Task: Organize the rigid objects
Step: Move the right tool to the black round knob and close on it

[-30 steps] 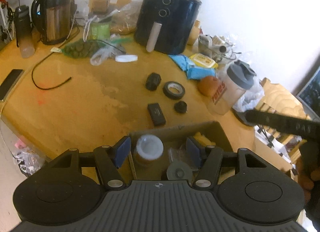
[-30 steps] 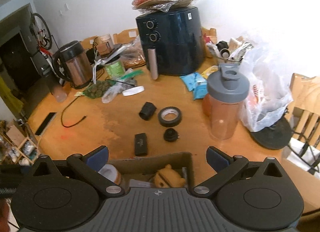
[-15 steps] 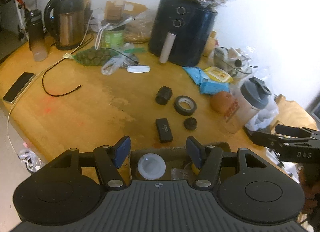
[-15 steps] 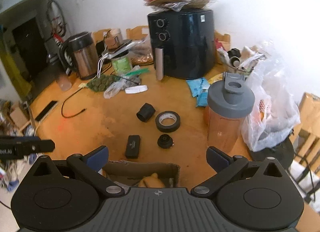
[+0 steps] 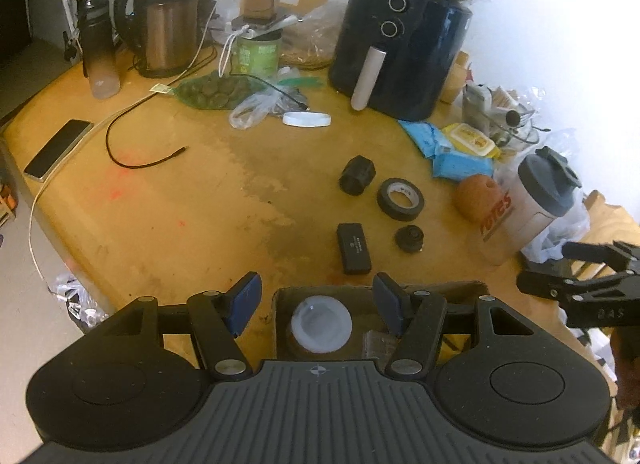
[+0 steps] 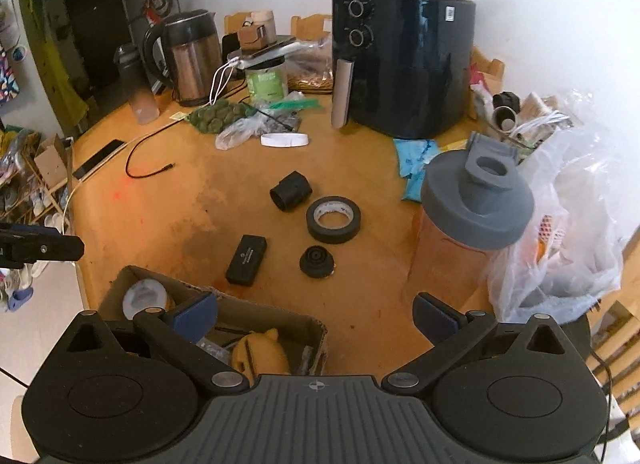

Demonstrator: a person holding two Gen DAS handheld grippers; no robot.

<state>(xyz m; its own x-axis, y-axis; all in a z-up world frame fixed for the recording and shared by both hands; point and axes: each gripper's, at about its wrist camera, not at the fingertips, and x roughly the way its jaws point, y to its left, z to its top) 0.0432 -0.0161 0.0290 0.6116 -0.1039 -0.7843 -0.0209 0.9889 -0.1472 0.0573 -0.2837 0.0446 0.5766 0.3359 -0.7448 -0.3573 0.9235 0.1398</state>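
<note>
1. Cluttered wooden bench (image 5: 168, 200): kettle (image 5: 170, 20) upper left, air fryer (image 5: 400, 48) top centre against a white wall.
2. Tape roll (image 5: 400, 198), black cylinder (image 5: 357, 175), flat black box (image 5: 353, 248) and small knob (image 5: 409, 238) lie mid-frame, above the cardboard box (image 5: 320, 291).
3. Left gripper (image 5: 318, 306) released, over the box's jar.
4. Right gripper (image 6: 314, 314) wide apart, empty; the pieces sit just above it.

Cardboard box (image 5: 440, 287) largely behind left gripper (image 5: 316, 302)
</note>
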